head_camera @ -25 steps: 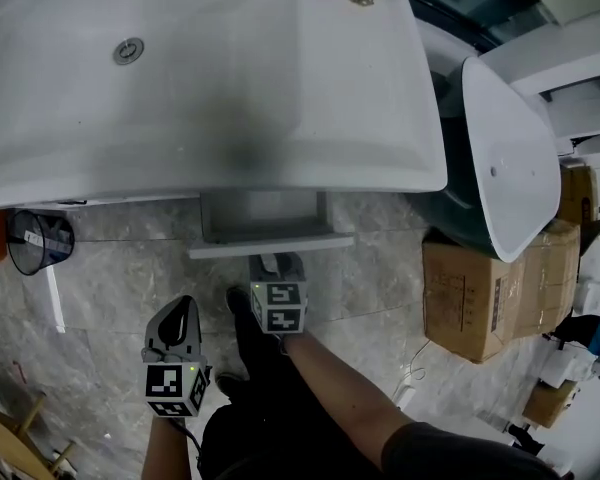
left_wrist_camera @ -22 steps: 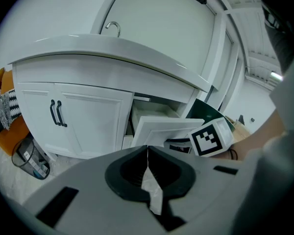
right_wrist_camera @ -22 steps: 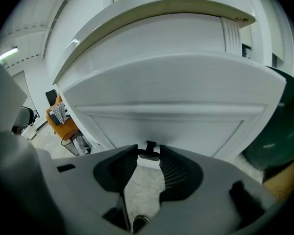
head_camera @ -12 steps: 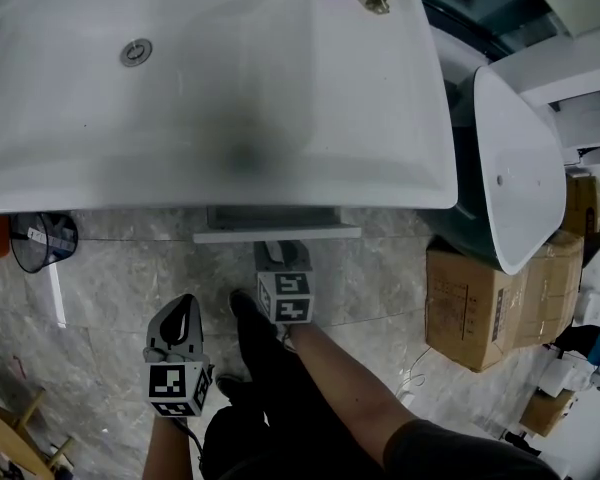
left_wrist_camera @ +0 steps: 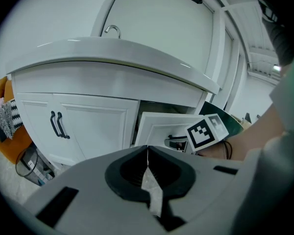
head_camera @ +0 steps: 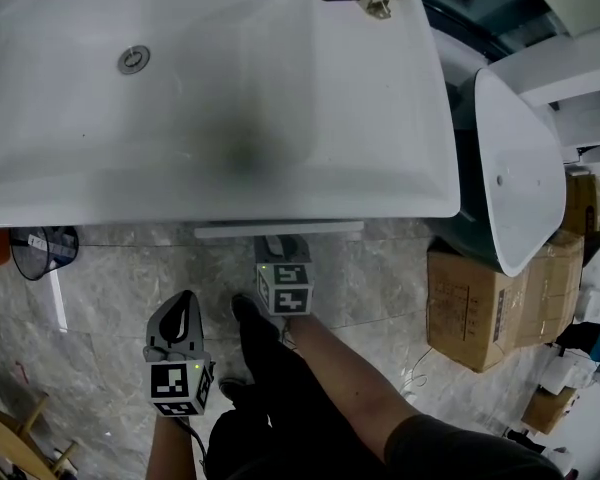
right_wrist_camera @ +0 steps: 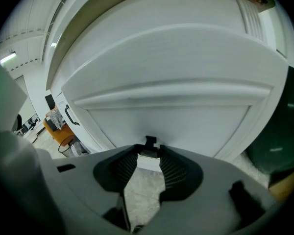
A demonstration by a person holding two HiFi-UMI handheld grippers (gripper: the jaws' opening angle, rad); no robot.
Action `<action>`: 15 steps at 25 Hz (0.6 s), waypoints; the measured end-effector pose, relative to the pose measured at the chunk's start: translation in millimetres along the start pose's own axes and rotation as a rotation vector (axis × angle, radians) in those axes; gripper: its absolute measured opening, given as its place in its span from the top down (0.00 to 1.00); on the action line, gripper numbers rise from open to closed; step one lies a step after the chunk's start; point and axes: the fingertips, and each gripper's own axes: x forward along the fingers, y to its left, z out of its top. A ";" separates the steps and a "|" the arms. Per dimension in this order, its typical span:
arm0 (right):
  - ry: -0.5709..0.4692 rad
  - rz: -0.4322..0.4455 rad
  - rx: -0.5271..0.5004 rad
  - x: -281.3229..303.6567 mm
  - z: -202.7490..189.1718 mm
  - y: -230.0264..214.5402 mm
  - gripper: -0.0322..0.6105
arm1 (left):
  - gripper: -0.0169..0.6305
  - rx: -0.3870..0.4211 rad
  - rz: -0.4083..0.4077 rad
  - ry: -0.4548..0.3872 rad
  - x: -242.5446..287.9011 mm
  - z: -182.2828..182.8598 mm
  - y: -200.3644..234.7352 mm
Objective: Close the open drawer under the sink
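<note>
The sink [head_camera: 230, 88] overhangs the drawer [head_camera: 278, 230], whose front shows only as a thin strip beyond the basin's edge, so it looks nearly home. The likeliest fault is a skewed push binding it against the cabinet frame, or the right tongs [right_wrist_camera: 149, 149], pinched on the small handle [right_wrist_camera: 150, 141], slipping off. The left tongs [left_wrist_camera: 148, 152], pressed together and empty, hang well clear over the floor.
</note>
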 end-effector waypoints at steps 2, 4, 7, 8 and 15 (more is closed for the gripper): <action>-0.004 -0.004 0.008 3.7 4.0 -1.5 0.74 | 0.95 0.000 0.005 0.001 -0.5 1.4 3.5; -0.016 -0.001 0.014 8.7 11.2 -3.6 0.74 | 0.95 -0.005 0.009 0.009 -0.1 -0.6 7.3; -0.024 0.001 0.021 17.5 23.1 -7.0 0.74 | 0.95 -0.012 0.020 0.021 1.0 -3.9 12.0; -0.025 0.002 0.021 20.4 26.8 -7.8 0.74 | 0.95 -0.016 0.023 0.024 1.3 -4.8 12.9; -0.027 0.005 0.022 34.0 43.8 -13.8 0.74 | 0.95 -0.027 0.017 0.025 5.8 -3.3 9.3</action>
